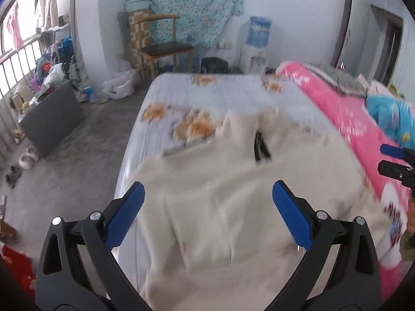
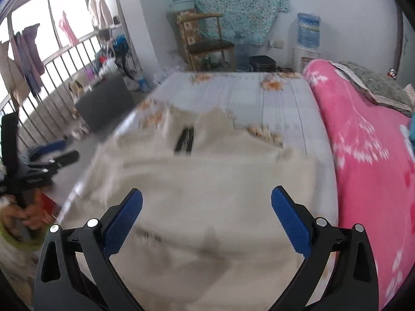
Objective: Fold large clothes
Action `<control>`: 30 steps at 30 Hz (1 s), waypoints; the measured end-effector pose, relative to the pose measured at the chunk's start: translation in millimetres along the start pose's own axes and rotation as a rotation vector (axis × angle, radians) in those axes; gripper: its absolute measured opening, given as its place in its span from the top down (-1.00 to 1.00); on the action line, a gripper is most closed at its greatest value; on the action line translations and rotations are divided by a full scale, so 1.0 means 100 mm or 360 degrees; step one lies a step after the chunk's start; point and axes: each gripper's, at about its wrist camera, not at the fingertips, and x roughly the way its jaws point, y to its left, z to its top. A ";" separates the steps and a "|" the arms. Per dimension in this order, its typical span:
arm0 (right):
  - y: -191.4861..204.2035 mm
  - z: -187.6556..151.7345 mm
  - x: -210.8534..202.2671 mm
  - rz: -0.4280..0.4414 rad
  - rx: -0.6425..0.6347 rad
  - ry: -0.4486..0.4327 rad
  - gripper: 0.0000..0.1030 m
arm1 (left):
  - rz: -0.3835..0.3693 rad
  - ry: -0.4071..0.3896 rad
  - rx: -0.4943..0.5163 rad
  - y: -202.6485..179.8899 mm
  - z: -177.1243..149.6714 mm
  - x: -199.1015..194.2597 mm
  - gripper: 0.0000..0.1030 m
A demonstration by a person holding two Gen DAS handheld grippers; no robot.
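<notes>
Cream garment [image 1: 233,207] spread across bed [image 1: 233,90], ready for folding; left gripper [image 1: 207,207] and right gripper [image 2: 206,207] poised above, both spread wide, gripping nothing

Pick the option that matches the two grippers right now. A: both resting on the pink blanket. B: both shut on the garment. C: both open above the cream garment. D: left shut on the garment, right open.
C: the left gripper and the right gripper both show blue fingers spread wide with nothing between them, above the cream garment on the bed.
</notes>
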 end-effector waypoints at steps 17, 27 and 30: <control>-0.59 1.30 2.43 0.0035 0.0303 0.0410 -0.45 | -0.0224 0.0349 -0.0181 -0.20 0.93 2.28 -0.18; -0.46 1.17 2.27 0.0212 0.0212 0.0414 0.76 | -0.0263 0.0255 -0.0023 -0.41 0.86 2.03 0.78; -0.31 1.09 1.93 0.0218 0.0085 0.0365 0.79 | -0.0306 0.0199 0.0034 -0.44 0.80 1.68 0.80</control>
